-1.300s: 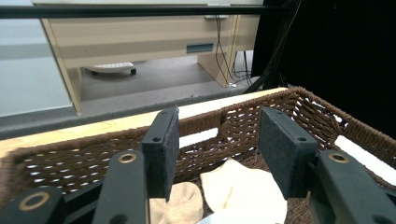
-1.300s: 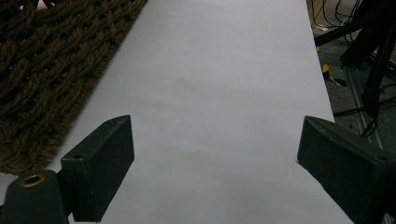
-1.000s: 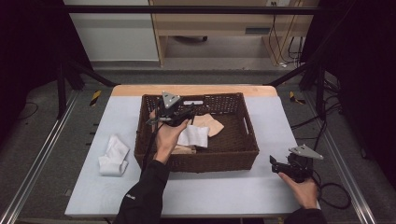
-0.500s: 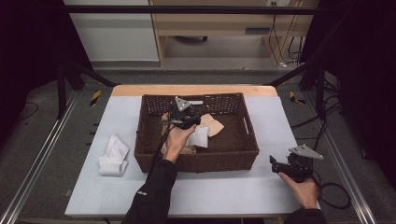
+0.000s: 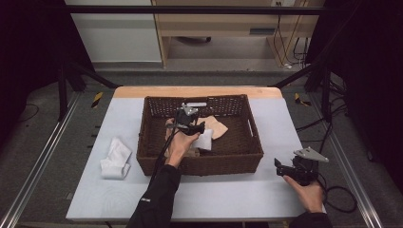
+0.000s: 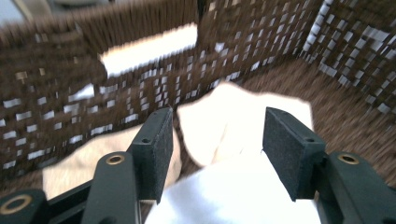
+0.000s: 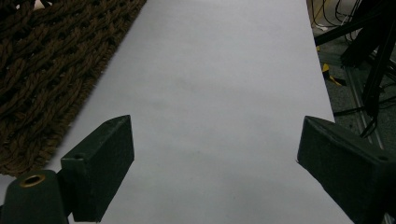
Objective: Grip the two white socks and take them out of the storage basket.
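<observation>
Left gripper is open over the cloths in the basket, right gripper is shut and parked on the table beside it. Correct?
Not quite: the right gripper is open, its jaws wide apart over the bare table in the right gripper view. The left gripper is open over the cloths in the basket.

No text, label, brand, number or sign can be read anywhere: a small pale mark on the person's dark sleeve (image 5: 145,200) in the high view is too small to make out.
</observation>
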### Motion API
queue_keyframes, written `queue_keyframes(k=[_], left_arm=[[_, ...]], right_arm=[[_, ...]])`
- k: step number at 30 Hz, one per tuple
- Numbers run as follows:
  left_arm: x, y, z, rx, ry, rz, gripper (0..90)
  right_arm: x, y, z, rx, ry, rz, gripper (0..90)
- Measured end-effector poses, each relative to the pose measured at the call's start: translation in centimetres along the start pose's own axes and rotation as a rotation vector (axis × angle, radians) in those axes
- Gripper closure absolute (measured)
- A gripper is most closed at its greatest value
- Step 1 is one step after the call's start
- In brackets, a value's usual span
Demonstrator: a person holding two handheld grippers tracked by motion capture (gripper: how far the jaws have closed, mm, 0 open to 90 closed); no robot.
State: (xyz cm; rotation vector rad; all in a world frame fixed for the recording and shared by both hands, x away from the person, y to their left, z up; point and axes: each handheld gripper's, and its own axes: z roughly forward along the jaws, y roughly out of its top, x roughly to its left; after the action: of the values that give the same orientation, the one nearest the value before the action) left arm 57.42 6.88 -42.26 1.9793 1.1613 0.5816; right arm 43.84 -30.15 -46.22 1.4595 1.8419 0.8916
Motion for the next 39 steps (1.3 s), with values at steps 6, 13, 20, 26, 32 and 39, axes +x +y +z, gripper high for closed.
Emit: queue_keyframes(k=[6, 13, 20, 26, 32, 39], left_arm=[[0.1, -0.3, 0.4, 0.057, 0.001, 0.0, 40.5], [0.3, -0.8, 0.9, 0.144, 0.004, 0.0, 45.2], [0.1, -0.9, 0.8, 0.196, -0.011, 0.043, 74.1], [0.1, -0.7, 0.1, 0.155, -0.057, 0.028, 85.3], [0.2, -0.2, -1.1, 0.02, -0.094, 0.002, 86.5], [0.1, 0.4, -2.5, -0.133, -0.109, -0.006, 86.6]], right_arm=[[0.0, 0.0, 0.0, 0.005, 0.0, -0.003, 11.1], [0.0, 0.0, 0.0, 0.005, 0.001, -0.002, 11.1], [0.1, 0.0, 0.0, 0.006, 0.004, -0.003, 11.1], [0.0, 0.0, 0.0, 0.006, 0.002, -0.003, 11.1], [0.0, 0.0, 0.0, 0.008, -0.001, -0.006, 11.1], [0.0, 0.0, 0.0, 0.009, 0.001, -0.011, 11.1]])
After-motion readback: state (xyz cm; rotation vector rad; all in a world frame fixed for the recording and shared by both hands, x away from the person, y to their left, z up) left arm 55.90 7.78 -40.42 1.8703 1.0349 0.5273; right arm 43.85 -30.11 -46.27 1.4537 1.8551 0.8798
